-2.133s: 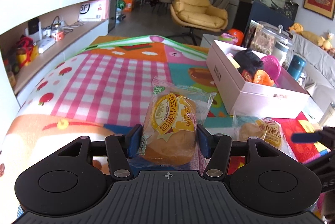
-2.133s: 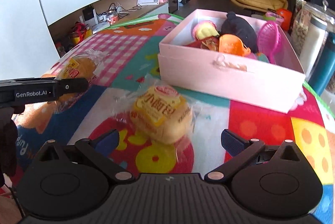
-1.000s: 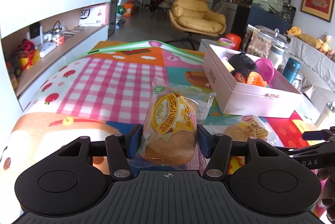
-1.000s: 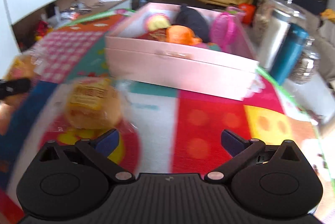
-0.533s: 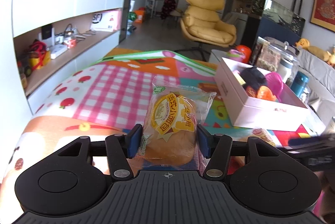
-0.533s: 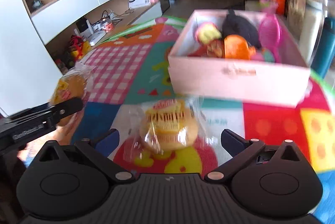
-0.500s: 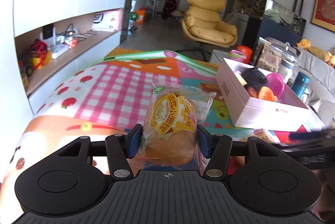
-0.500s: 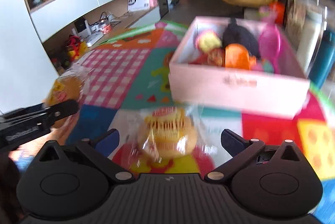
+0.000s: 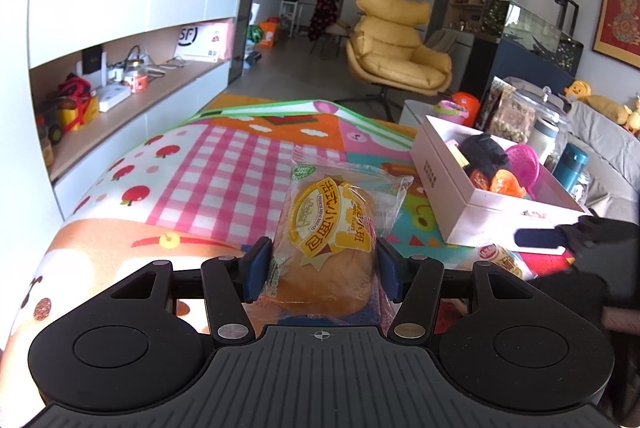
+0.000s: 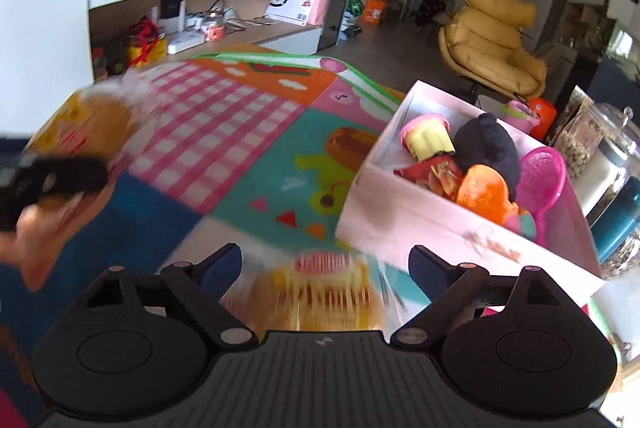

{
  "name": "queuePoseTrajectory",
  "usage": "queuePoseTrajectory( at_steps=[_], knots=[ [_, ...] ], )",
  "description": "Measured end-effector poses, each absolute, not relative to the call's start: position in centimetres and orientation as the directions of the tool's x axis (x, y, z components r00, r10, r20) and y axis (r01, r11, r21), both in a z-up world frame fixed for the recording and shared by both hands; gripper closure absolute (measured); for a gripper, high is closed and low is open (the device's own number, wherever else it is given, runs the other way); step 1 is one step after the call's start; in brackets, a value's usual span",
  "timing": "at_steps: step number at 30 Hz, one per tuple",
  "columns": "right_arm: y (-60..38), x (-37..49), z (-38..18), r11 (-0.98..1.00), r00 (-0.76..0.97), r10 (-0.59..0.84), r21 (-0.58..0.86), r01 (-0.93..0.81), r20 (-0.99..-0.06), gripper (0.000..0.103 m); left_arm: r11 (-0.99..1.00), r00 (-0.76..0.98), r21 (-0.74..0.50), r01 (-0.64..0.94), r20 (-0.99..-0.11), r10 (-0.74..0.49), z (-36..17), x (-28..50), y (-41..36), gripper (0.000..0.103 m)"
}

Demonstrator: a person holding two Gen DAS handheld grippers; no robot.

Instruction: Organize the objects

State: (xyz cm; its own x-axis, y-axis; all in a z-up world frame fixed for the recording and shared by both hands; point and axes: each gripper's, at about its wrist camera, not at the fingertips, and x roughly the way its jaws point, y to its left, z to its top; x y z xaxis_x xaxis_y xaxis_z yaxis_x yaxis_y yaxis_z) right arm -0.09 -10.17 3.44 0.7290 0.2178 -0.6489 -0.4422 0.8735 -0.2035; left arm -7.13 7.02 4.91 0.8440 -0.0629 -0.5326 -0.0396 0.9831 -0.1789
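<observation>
My left gripper (image 9: pixel 322 270) is shut on a wrapped bread bun (image 9: pixel 328 248) with a yellow label, held above the colourful play mat (image 9: pixel 224 179). It also shows at the left of the right wrist view (image 10: pixel 92 127). My right gripper (image 10: pixel 324 268) is open, its jaws on either side of a second wrapped bun (image 10: pixel 320 296) that lies on the mat, blurred by motion. That bun peeks out in the left wrist view (image 9: pixel 500 260) beside a right fingertip (image 9: pixel 538 242). A pink box (image 10: pixel 420 228) with toys stands at the right.
Jars and a teal bottle (image 10: pixel 618 216) stand behind the pink box (image 9: pixel 452 203). A yellow armchair (image 9: pixel 396 55) sits beyond the mat. Wall shelves (image 9: pixel 120 75) with clutter run along the left.
My right gripper has moved forward and down so the lying bun now sits between its open jaws. My left gripper still holds its bun, raised a little.
</observation>
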Motion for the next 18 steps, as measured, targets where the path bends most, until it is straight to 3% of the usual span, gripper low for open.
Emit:
queuePoseTrajectory(
  at_steps=[10,12,18],
  knots=[
    [-15.9,-5.1,3.9,0.859,0.744,0.159,-0.281,-0.428,-0.649,0.005,0.982,0.834,-0.188,0.015,-0.540,-0.117,4.7,-7.3,5.8,0.043],
    [-17.2,-5.3,4.3,0.875,0.723,0.188,-0.222,-0.431,-0.664,0.001,0.982,0.834,-0.189,0.016,-0.539,-0.118,4.7,-7.3,5.7,0.043],
    [-20.2,-2.3,4.5,0.934,0.609,0.321,0.135,-0.332,-0.725,0.000,0.982,0.835,-0.184,0.036,-0.534,-0.130,5.0,-7.7,5.3,0.043]
  ],
)
